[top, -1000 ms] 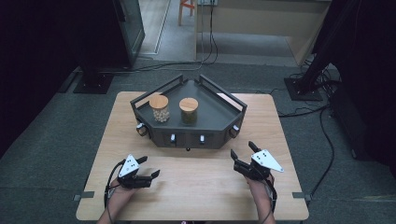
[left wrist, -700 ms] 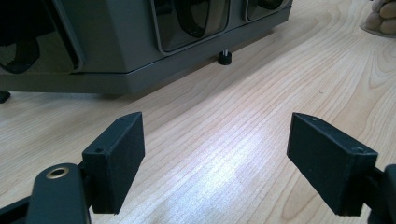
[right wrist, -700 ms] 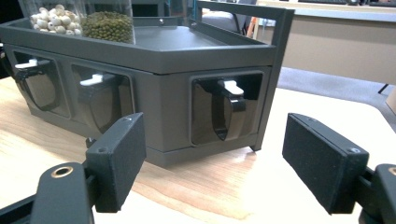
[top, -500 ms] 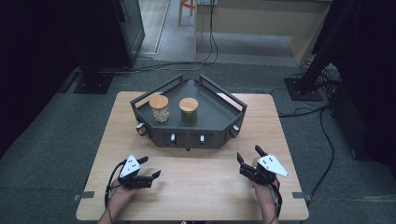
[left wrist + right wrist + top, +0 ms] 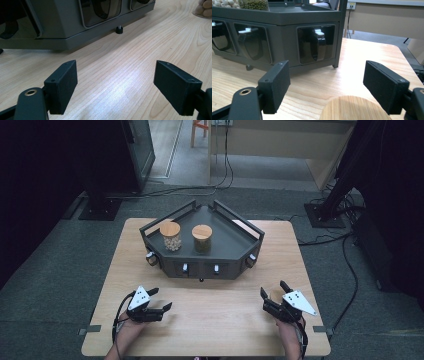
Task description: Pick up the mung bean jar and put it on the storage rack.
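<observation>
A dark grey angled stand (image 5: 230, 237) sits at the table's far middle. On its rimmed top stand two wood-lidded jars: one of pale beans (image 5: 171, 236) and one of green beans (image 5: 202, 238). My left gripper (image 5: 162, 299) rests open near the front left, its jaws wide over bare wood (image 5: 115, 82). At the front right, my right gripper (image 5: 272, 288) is open too and faces the stand's front windows (image 5: 315, 43). A round wooden lid (image 5: 352, 108) lies low between its jaws, untouched. The jars' bases, pale (image 5: 222, 3) and green (image 5: 254, 4), peek in above.
The stand's front (image 5: 60, 27) has windowed compartments with small knobs (image 5: 185, 267) and stands on short feet (image 5: 119, 30). Pale rounded shapes (image 5: 205, 7) sit at the left gripper view's top right corner; what they are is unclear. Cables and dark equipment stands line the floor beyond.
The right gripper has drifted a little to the right and toward the table's near edge. The left gripper and the jars have stayed put.
</observation>
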{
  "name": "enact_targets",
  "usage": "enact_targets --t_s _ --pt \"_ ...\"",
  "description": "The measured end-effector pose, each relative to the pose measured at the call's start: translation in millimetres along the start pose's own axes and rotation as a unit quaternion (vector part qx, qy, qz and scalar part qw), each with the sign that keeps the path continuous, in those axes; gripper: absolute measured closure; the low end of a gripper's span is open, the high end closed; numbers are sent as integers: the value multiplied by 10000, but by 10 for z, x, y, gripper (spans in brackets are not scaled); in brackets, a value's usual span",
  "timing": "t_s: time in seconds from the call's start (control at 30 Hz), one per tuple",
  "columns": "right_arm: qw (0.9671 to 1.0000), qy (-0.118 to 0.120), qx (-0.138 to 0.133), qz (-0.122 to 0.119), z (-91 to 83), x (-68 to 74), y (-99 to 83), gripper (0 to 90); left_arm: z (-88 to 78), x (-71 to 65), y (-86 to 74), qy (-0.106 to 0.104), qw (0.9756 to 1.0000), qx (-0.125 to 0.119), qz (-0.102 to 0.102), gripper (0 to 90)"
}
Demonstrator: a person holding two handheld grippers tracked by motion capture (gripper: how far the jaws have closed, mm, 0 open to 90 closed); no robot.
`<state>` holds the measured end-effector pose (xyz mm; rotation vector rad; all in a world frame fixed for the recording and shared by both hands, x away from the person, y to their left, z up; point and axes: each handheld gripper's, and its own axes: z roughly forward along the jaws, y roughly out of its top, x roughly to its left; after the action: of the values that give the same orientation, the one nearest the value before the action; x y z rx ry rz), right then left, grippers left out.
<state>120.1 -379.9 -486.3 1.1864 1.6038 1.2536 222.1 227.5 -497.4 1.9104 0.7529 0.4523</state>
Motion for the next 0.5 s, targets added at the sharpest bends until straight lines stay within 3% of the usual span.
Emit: enact_targets --t_s 0.5 --pt "9999 -131 39 26 -102 -34 -60 215 -5 2 -6 18 10000 -8 -28 187"
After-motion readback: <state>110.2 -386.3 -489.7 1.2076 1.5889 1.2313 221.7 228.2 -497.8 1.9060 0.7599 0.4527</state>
